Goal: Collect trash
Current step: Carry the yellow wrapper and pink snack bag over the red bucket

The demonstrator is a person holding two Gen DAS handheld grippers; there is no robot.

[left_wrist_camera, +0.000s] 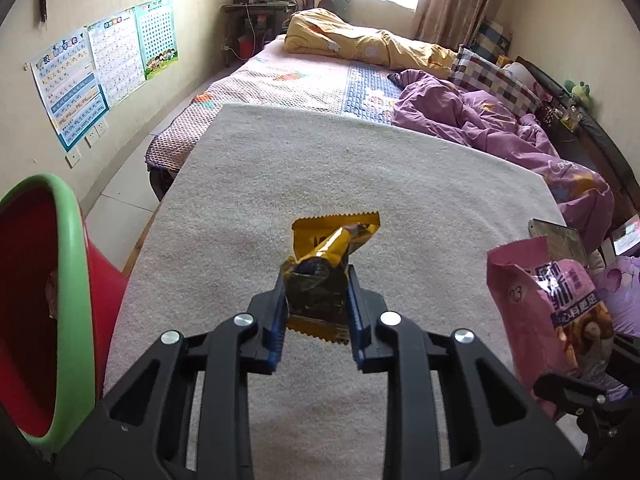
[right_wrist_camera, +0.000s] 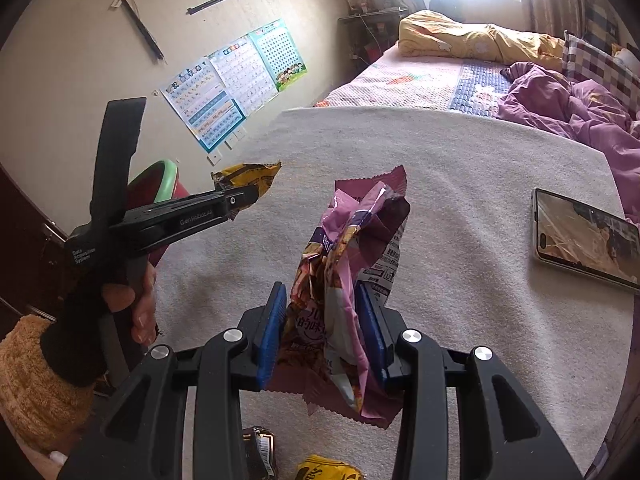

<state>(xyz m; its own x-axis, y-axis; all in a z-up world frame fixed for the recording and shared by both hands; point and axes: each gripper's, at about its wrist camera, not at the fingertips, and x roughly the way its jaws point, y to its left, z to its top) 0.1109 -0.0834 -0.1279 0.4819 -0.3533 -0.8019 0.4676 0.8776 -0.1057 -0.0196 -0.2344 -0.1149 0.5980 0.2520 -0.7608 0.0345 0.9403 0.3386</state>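
In the left wrist view my left gripper (left_wrist_camera: 317, 280) is shut on a crumpled yellow wrapper (left_wrist_camera: 332, 244), lifted above the beige cloth-covered table (left_wrist_camera: 320, 160). The right wrist view shows that same gripper (right_wrist_camera: 248, 196) from the side, with the yellow wrapper (right_wrist_camera: 248, 174) sticking out past its tips. My right gripper (right_wrist_camera: 320, 292) is shut on a crumpled pink snack bag (right_wrist_camera: 360, 216), held upright over the table. The pink bag (left_wrist_camera: 548, 292) also shows at the right of the left wrist view. A red bin with a green rim (left_wrist_camera: 68, 264) stands off the table's left edge.
A phone (right_wrist_camera: 584, 236) lies face up near the table's right edge. A dark wrapper (right_wrist_camera: 260, 452) and another yellow wrapper (right_wrist_camera: 328, 472) lie at the near edge. Behind the table is a bed with a purple quilt (left_wrist_camera: 500, 128). A hand (right_wrist_camera: 140, 308) holds the left gripper's handle.
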